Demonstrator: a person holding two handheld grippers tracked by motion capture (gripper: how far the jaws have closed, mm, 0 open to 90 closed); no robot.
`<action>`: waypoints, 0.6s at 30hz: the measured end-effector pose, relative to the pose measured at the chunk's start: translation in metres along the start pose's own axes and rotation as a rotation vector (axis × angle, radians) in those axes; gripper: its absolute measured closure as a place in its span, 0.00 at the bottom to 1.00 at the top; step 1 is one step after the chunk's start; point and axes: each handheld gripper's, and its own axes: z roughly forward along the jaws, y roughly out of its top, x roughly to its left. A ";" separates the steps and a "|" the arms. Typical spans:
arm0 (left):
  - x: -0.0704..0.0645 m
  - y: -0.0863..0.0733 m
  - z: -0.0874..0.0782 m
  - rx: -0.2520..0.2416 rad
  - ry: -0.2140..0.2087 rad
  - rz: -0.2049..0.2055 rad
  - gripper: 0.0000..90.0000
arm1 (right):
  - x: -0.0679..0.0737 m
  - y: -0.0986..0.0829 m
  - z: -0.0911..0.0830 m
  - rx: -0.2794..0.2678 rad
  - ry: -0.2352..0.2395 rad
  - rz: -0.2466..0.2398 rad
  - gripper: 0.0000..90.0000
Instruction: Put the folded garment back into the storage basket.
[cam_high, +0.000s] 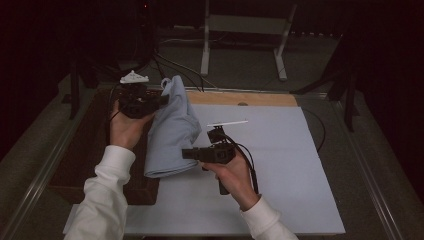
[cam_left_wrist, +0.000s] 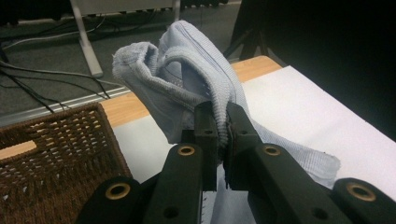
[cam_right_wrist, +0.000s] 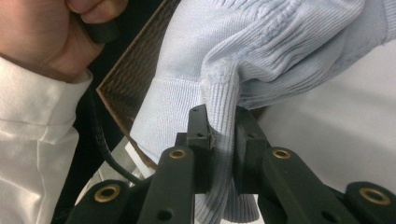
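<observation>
Light blue knit garment (cam_high: 172, 127) held up between both grippers, hanging over the seam where the wicker basket (cam_high: 95, 145) meets the white sheet (cam_high: 280, 165). Left gripper (cam_high: 162, 98) clamped tight on a ribbed fold near the garment's top edge; in the left gripper view, jaws pressed narrow with knit (cam_left_wrist: 187, 79) squeezed between them. Right gripper (cam_high: 186, 154) likewise pinched shut on a ribbed band lower down; in the right gripper view, cloth (cam_right_wrist: 261, 51) bunched and running straight through the jaws.

Basket next: dark woven wicker, sitting at the left of the table, its weave (cam_left_wrist: 51, 154) plain to see in the left gripper view. Inside largely in shadow, contents impossible to make out. Lower hem of the garment draped across the basket's right rim, whether resting on it or just above, hard to tell.

No readable writing, label or brand anywhere on the garment or the basket.

Garment's full shape not clear, folded on itself and partly behind the grippers. Left hand (cam_high: 127, 130) and right hand (cam_high: 232, 175) in white sleeves, forearms cut off at the bottom edge. Room beyond the table dark, only a pale frame (cam_high: 245, 30) and cables on the floor visible.
</observation>
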 end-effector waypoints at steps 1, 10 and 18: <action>0.001 0.000 -0.001 -0.007 -0.002 -0.005 0.96 | 0.002 0.002 0.001 -0.006 0.000 -0.002 0.89; 0.011 0.000 -0.005 -0.024 -0.008 -0.036 0.96 | 0.007 0.012 0.012 -0.004 -0.010 -0.008 0.89; 0.020 0.000 -0.007 -0.029 0.000 -0.057 0.96 | 0.009 0.018 0.020 -0.005 -0.012 -0.002 0.89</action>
